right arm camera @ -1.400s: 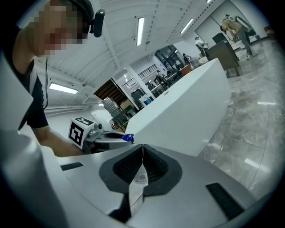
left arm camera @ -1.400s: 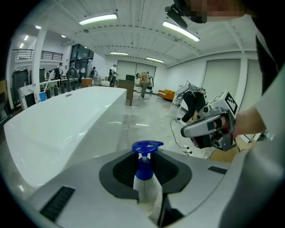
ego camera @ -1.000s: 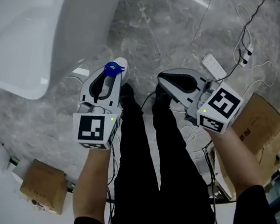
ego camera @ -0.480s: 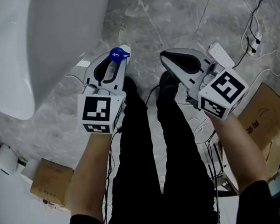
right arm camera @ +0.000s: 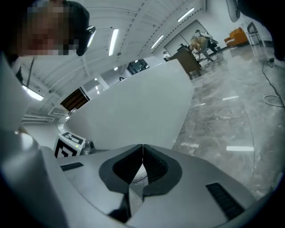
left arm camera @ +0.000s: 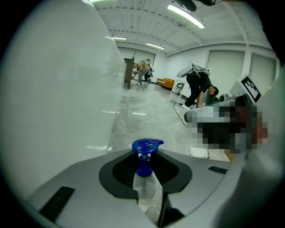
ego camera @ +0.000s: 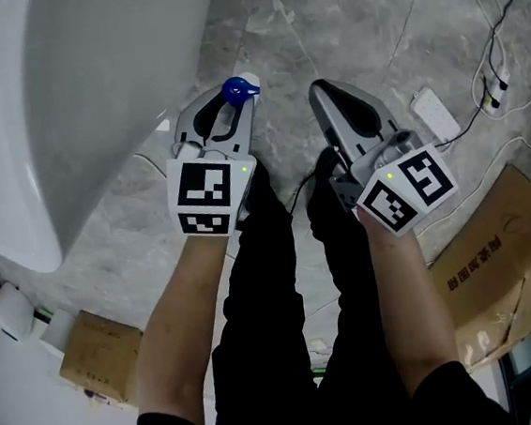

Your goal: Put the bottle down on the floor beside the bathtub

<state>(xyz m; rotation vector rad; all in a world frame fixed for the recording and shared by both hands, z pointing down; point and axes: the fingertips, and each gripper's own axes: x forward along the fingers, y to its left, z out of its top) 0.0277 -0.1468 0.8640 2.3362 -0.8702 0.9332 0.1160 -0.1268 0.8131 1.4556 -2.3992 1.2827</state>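
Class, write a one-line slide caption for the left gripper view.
Left gripper clamped on a blue-capped bottle, close beside the white bathtub.

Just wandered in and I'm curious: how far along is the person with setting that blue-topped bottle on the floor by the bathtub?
Done: the left gripper is clamped on the pump bottle at its neck, close beside the white bathtub. In hand: the bottle looks held off the grey marble floor. Left: stand it on the floor and let go. The right gripper is shut and empty.
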